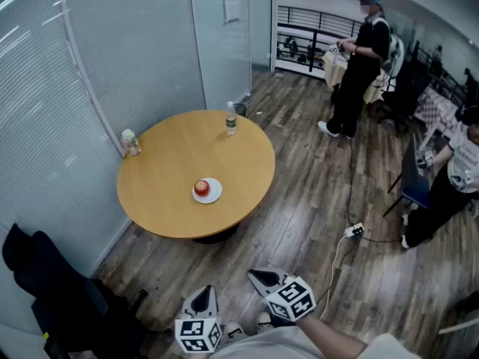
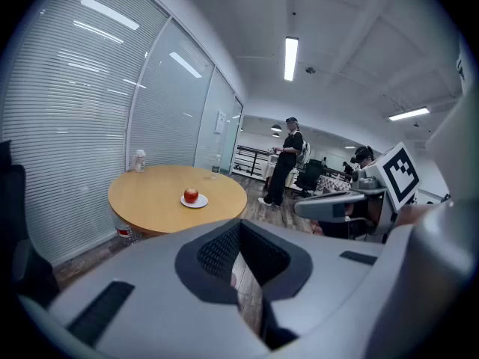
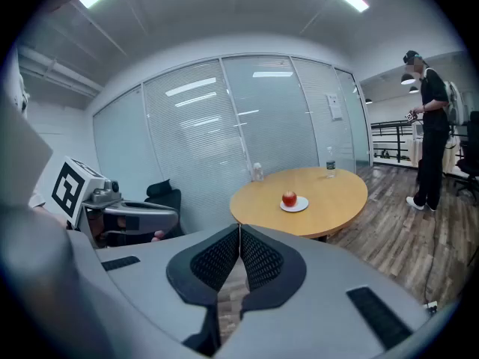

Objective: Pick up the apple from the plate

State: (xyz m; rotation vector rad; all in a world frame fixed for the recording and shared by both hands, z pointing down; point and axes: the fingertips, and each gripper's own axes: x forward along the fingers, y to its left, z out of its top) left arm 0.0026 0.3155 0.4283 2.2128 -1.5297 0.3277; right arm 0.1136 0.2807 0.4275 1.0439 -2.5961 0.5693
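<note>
Your left gripper (image 2: 239,227) has its jaws pressed together with nothing between them. Same for your right gripper (image 3: 239,230): pads meet at the tips, nothing pinched. In the head view both sit low at the bottom edge, side by side over the wood floor (image 1: 322,200), well apart from the round wooden table (image 1: 168,167). The apple (image 1: 201,188) is red and sits on the small white plate (image 1: 215,197), on the near half of the tabletop. Neither gripper is near it. Also on the table are a clear water bottle (image 1: 231,118) at the far edge and a small capped jar (image 1: 130,142) at the left edge by the glass wall. A person in black (image 1: 361,66) stands beyond the table, and a power strip (image 1: 355,230) lies on the floor to the right.
</note>
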